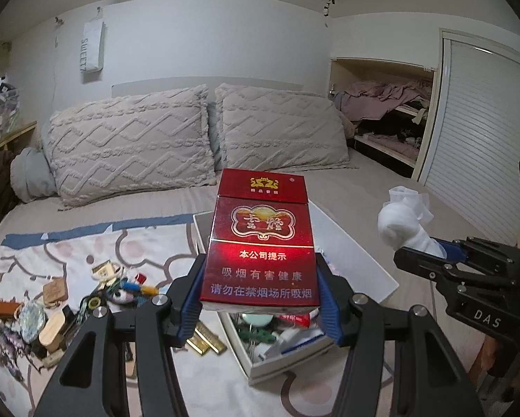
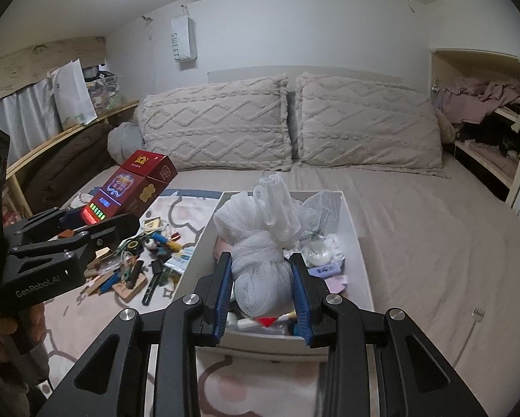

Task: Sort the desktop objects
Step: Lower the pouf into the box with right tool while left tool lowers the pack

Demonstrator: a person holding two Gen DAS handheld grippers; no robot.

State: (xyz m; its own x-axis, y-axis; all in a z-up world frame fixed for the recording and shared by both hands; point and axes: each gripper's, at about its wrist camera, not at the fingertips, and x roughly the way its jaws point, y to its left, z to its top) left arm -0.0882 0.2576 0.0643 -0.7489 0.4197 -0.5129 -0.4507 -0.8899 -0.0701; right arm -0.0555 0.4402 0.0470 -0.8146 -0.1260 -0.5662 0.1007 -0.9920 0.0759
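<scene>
My left claw (image 1: 261, 299) grips a red pack (image 1: 260, 239) by its long sides and holds it up over the near end of the white box (image 2: 366, 243) on the bed (image 2: 416, 226). My right claw (image 2: 262, 286) is closed on a white mesh bundle (image 2: 260, 243), likewise lifted above the box. Neither is in yet; both hang clear of what lies inside. The box already holds a fair layer of small things, packets and bottles, so I judge part of the sorting done. To the left of the box, on the patterned cloth (image 1: 23, 264), a heap of odds (image 2: 138, 260) waits: keyrings, wooden tags, pens, and two gold bars (image 1: 206, 338) beside the box wall. So these two go in, and then there is much left.
</scene>
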